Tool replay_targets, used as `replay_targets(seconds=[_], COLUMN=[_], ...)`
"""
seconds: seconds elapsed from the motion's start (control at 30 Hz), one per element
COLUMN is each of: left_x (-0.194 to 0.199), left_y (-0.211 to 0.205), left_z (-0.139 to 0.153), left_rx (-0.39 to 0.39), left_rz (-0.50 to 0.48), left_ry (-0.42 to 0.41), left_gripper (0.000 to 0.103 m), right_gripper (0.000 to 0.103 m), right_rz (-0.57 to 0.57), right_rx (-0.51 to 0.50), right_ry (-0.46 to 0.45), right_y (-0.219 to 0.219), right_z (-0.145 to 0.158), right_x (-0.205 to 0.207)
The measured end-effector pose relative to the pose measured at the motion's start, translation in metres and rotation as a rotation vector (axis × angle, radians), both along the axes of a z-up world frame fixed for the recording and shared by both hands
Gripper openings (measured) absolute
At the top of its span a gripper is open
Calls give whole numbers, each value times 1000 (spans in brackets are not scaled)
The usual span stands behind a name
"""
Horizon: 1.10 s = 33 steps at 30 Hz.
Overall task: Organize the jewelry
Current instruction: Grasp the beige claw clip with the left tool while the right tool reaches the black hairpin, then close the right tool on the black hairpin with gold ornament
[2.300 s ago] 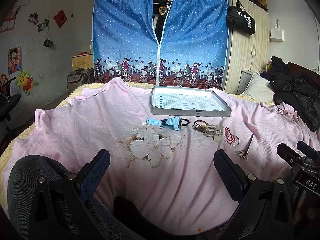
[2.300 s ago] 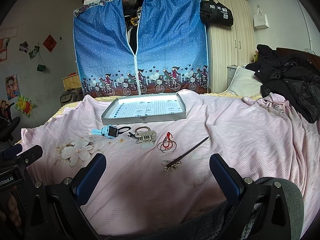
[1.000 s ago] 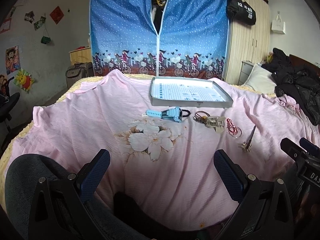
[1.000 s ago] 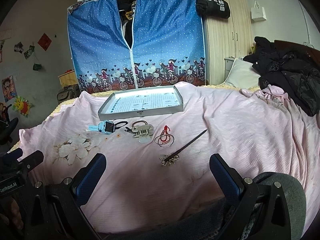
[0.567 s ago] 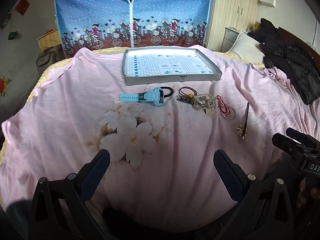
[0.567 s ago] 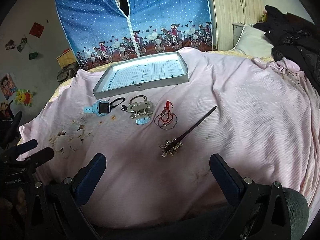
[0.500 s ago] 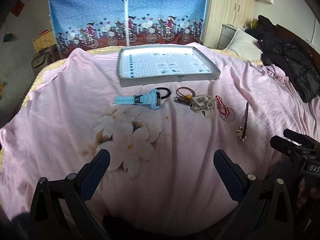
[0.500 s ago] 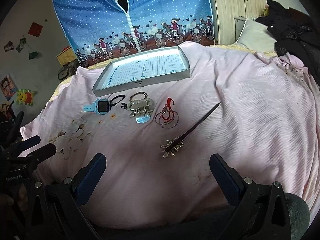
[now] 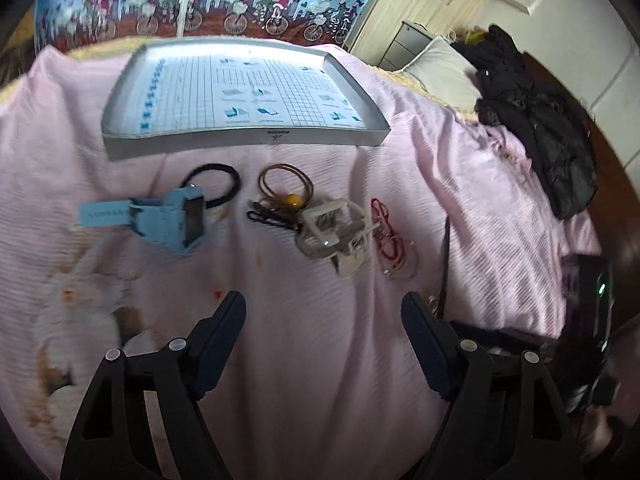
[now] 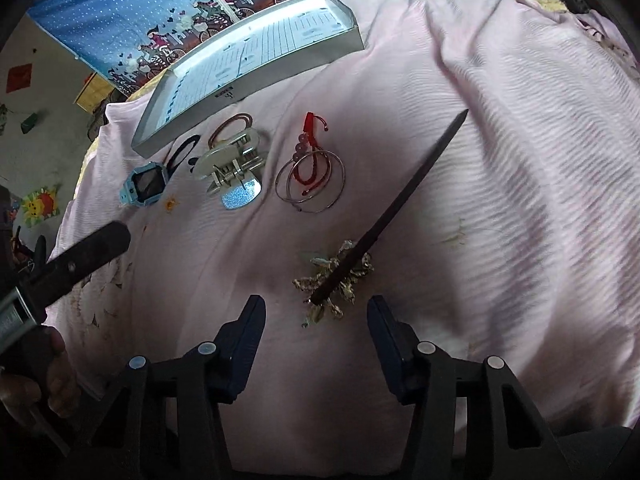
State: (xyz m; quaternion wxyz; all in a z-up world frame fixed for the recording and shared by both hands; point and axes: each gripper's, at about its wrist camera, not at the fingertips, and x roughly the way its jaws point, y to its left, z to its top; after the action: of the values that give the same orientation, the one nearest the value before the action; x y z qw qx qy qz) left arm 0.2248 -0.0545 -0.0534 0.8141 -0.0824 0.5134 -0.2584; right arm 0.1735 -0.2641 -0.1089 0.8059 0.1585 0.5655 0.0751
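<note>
Since the hairpin [image 10: 396,208] lies slantwise, ornamented end between the spread, empty fingers of my right gripper [image 10: 316,322], that hand is nearer than my left gripper [image 9: 323,322], also spread.

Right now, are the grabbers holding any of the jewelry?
No. Both the left gripper and the right gripper are open and empty. The hair stick lies on the sheet just ahead of the right one, untouched.

One tray [image 9: 244,136], one watch [image 9: 172,220], one hairpin [image 10: 400,204].
</note>
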Motion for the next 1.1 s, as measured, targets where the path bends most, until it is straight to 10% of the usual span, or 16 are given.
replay_targets(seconds=[0.5, 0.67, 1.1], left_x=[71, 81, 47], left_y=[13, 14, -7], left_z=[-30, -42, -20], left_rx=[-232, -249, -235], left_rz=[121, 132, 10], left_ry=[215, 249, 109], left_gripper=[49, 24, 2], right_gripper=[35, 36, 23], right_rz=[-141, -219, -230], right_rx=[97, 206, 194], right_ry=[-48, -51, -99], right_y=[-19, -35, -36], right_z=[-17, -23, -21], right_x=[30, 32, 30])
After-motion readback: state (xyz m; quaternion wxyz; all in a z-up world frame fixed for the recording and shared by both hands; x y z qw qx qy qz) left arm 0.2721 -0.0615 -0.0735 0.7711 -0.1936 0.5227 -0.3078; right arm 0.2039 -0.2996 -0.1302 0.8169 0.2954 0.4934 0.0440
